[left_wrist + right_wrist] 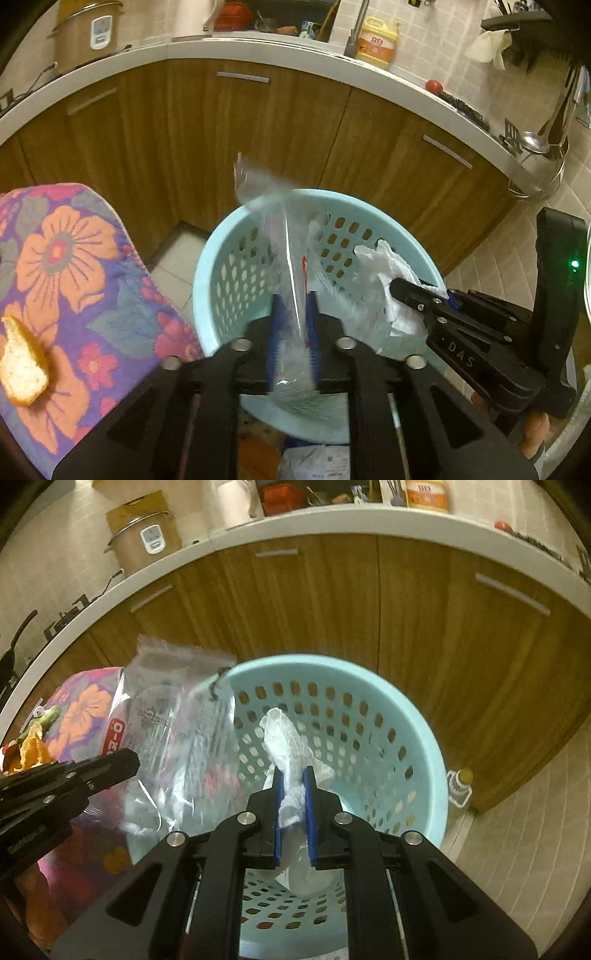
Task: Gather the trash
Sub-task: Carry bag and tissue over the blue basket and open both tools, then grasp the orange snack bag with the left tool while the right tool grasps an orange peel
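A light blue perforated basket [221,251] [413,716] stands on the floor before the wooden cabinets. My left gripper [294,302] is shut on a clear plastic bag [273,206] and holds it over the basket's rim; the bag also shows in the right wrist view [166,709]. My right gripper [293,779] is shut on a crumpled white plastic glove [286,742] above the basket's inside; it also shows in the left wrist view [417,288] with the glove [384,266].
A floral cloth surface [74,258] at the left carries an orange peel [22,365] and more scraps [33,742]. A small bottle [460,786] stands on the floor right of the basket. The counter [258,44] holds a rice cooker and a detergent bottle.
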`<state>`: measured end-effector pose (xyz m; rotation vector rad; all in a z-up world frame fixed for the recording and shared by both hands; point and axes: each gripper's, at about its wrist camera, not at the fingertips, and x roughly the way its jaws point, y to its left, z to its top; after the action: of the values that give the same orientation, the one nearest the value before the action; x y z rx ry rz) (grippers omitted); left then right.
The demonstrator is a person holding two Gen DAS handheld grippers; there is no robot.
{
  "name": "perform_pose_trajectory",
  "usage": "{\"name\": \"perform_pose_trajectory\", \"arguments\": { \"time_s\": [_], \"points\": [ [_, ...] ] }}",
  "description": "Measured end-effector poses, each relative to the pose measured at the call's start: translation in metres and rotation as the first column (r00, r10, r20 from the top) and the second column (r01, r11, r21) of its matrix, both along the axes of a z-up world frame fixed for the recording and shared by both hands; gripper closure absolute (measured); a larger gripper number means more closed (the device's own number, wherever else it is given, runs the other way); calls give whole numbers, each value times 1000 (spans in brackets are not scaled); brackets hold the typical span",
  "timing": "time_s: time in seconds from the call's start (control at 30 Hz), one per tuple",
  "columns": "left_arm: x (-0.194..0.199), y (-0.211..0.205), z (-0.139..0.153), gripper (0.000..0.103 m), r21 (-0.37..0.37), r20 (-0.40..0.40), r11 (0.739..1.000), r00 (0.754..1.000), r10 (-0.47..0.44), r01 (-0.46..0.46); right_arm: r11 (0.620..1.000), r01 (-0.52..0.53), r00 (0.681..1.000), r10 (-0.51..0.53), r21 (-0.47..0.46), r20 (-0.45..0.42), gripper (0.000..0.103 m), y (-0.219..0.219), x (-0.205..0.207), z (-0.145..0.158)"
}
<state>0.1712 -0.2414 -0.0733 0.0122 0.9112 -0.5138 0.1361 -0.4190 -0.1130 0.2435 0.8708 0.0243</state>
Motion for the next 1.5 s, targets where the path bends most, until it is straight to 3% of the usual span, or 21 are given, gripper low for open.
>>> {"name": "perform_pose_trajectory", "arguments": {
  "time_s": [0.03, 0.17, 0.23, 0.33, 0.63, 0.8, 0.93, 1.1, 1.23, 1.33, 1.5],
  "points": [
    [1, 1, -2, 76, -4, -4, 1000, 1000, -1, 1, 1000, 0, 1000, 0, 2, -3, 93, -1, 0, -2],
    [1, 0, 1, 72, -17, -2, 1000, 1000, -5, 5, 1000, 0, 1000, 0, 7, -2, 84, -1, -1, 0],
    [-2, 1, 6, 64, -10, 16, 1000, 1000, -11, 12, 1000, 8, 1000, -8, 7, 6, 73, -2, 0, 2],
    [-10, 5, 15, 59, -15, 42, 1000, 999, -20, 21, 1000, 17, 1000, -17, 14, 26, 62, -2, -5, 9],
    [-50, 43, 65, 54, -75, 131, 997, 991, 3, 7, 1000, -27, 990, 26, 2, 138, 62, 25, -35, 59],
    [-87, 93, 97, 51, -81, 207, 996, 977, 51, -35, 995, -103, 971, 102, -7, 216, 62, 66, -49, 94],
    [-116, 145, 110, 41, -62, 245, 991, 961, 130, -119, 983, -181, 951, 183, -31, 249, 56, 109, -52, 108],
    [-147, 220, 109, 38, -26, 255, 963, 930, 266, -268, 959, -279, 928, 283, -54, 242, 55, 164, -45, 108],
    [-171, 281, 104, 31, -14, 237, 918, 891, 387, -395, 938, -342, 914, 347, -62, 212, 55, 204, -33, 101],
    [-183, 318, 93, 28, -3, 208, 884, 865, 457, -467, 927, -366, 907, 375, -83, 193, 46, 229, -24, 93],
    [-191, 344, 69, 27, -29, 119, 861, 854, 507, -508, 920, -381, 906, 392, -95, 157, 45, 251, -9, 76]
  ]
}}
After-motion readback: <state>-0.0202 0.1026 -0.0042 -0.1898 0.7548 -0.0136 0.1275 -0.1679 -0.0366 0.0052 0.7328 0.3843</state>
